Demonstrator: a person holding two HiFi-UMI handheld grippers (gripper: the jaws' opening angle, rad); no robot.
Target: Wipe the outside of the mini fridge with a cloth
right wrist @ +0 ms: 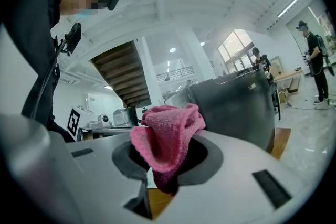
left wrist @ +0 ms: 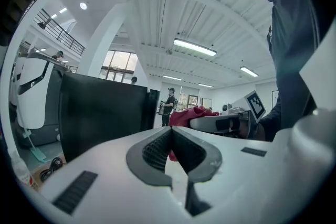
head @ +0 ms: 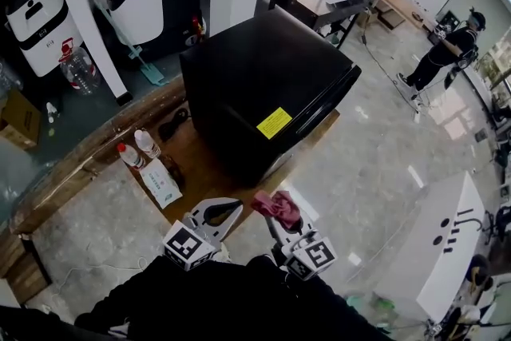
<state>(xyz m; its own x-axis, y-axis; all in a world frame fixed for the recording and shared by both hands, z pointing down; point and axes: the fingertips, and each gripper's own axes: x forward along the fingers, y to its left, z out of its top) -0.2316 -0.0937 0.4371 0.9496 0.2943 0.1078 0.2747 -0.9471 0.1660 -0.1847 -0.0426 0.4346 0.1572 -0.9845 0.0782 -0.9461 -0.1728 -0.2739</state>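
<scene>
Head view looks down on the black mini fridge, which stands on a low wooden platform with a yellow sticker on its near side. The pink cloth is not on it: it sits bunched in the right gripper, whose jaws are clamped on its lower fold, and is held near the fridge's bottom corner but clear of the surface. Right gripper view bears that out, with the cloth poking up from the jaws and the fridge beyond. Just beside it hangs the left gripper, jaws closed together with nothing between them. From where things stand I'd say the wiping hasn't begun. Having the cloth in hand is the only part done, and the top and every side I can see look left to do. Further left on the platform are two small bottles and a flat packet, and other people are busy well off across the pale floor
</scene>
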